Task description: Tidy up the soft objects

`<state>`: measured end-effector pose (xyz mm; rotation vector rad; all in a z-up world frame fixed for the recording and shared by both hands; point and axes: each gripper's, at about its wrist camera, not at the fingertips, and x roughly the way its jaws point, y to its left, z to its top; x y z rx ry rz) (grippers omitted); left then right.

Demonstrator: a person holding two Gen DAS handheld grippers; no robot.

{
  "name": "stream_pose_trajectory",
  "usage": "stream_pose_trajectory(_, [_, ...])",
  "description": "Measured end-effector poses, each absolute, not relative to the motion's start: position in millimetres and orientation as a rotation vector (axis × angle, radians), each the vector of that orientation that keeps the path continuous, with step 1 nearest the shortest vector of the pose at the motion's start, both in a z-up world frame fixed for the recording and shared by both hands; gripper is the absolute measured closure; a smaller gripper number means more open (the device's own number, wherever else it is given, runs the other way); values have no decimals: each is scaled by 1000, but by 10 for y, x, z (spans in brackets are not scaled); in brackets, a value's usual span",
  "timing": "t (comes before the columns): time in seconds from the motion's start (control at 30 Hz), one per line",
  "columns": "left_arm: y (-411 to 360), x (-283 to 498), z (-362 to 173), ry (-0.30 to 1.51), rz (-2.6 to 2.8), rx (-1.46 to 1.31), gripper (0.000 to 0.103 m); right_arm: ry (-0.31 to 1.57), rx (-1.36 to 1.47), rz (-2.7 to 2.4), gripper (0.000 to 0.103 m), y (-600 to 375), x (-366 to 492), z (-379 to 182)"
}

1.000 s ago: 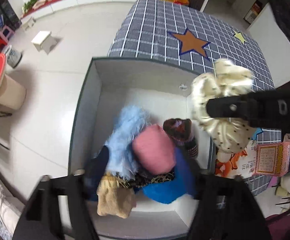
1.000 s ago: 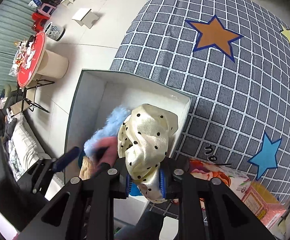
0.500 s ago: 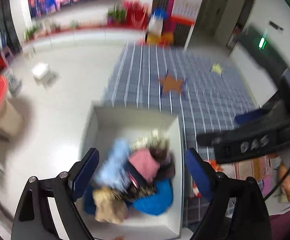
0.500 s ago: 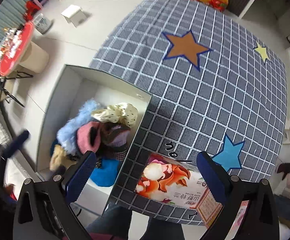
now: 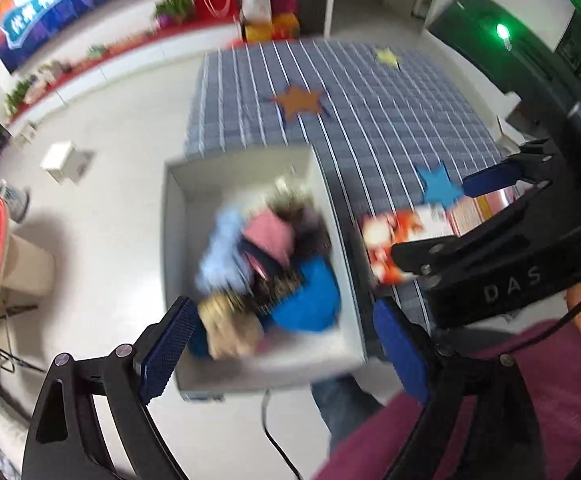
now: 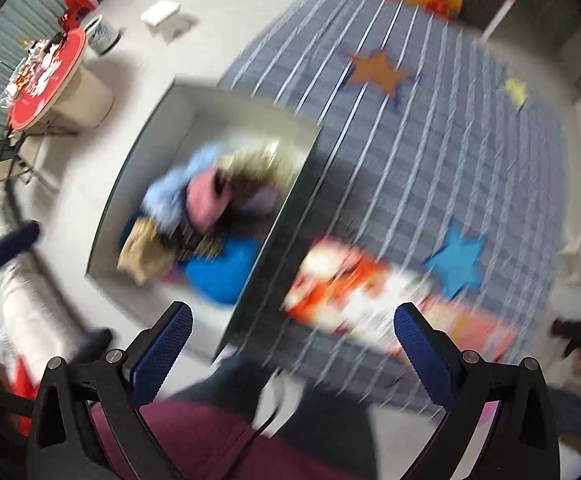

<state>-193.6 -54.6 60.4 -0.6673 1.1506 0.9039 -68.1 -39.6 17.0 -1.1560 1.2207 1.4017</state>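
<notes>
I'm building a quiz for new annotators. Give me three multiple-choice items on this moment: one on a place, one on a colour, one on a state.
1. Where do the soft items lie?
A. on the checked mat
B. in the white box
C. on the red table

2. What colour is the star nearest the printed bag?
A. blue
B. green
C. pink

3. How is the right tool?
A. shut on a cloth
B. open, empty
C. out of view

Answers:
1 B, the pile sits inside the white box.
2 A, the blue star lies beside the printed bag.
3 B, the right tool has nothing between its spread fingers.
</notes>
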Motion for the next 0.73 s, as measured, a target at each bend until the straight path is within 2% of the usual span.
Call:
stream_pose_trajectory(0.6, [-580, -2092, 650, 1181, 927, -661, 11, 1307, -1082, 1405, 2, -433, -778, 141])
stream_pose_trajectory(0.73, [-557, -2204, 755, 1099, 944, -665, 11, 1293, -1061, 1410, 2, -439, -775, 187])
